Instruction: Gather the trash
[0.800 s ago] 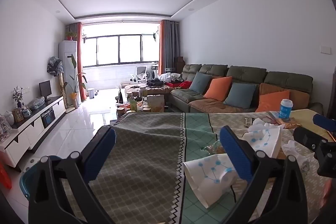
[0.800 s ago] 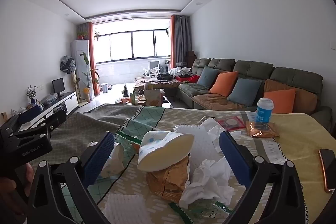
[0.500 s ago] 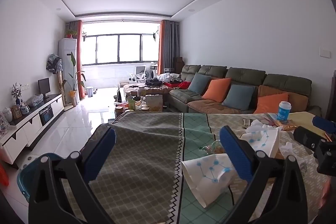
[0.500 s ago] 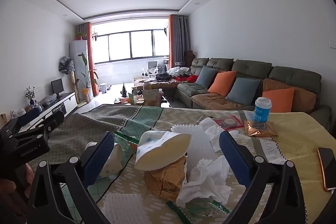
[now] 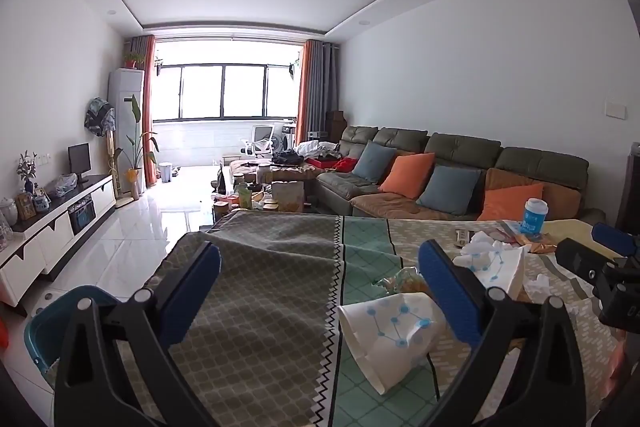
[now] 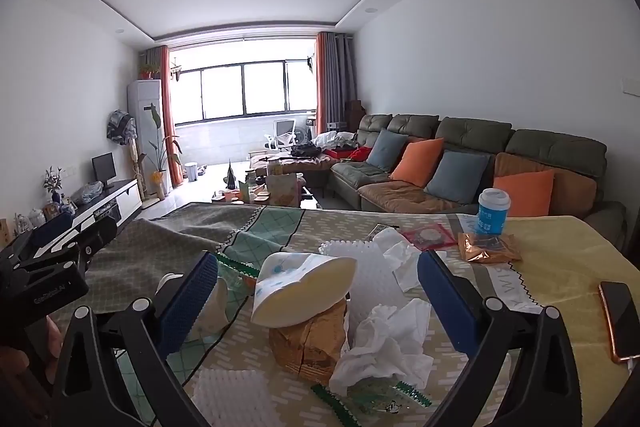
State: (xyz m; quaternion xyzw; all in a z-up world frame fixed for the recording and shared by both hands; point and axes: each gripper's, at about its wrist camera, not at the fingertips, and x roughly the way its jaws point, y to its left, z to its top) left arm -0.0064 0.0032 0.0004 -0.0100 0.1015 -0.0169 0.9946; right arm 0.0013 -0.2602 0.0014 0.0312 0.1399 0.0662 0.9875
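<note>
Two open tools [image 5: 320, 291], crushed cup [image 5: 394, 335] half-hidden

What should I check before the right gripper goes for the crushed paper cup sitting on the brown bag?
1. Right gripper open: ok.
2. Right gripper empty: ok.
3. Crushed paper cup between the fingers' line: ok.
4. Cup resting steadily on brown paper bag: cannot tell, it lies tilted.
5. Crumpled tissue clear of the right finger: not ok, close beside it.
6. Left gripper open and out of the way: ok.
</note>
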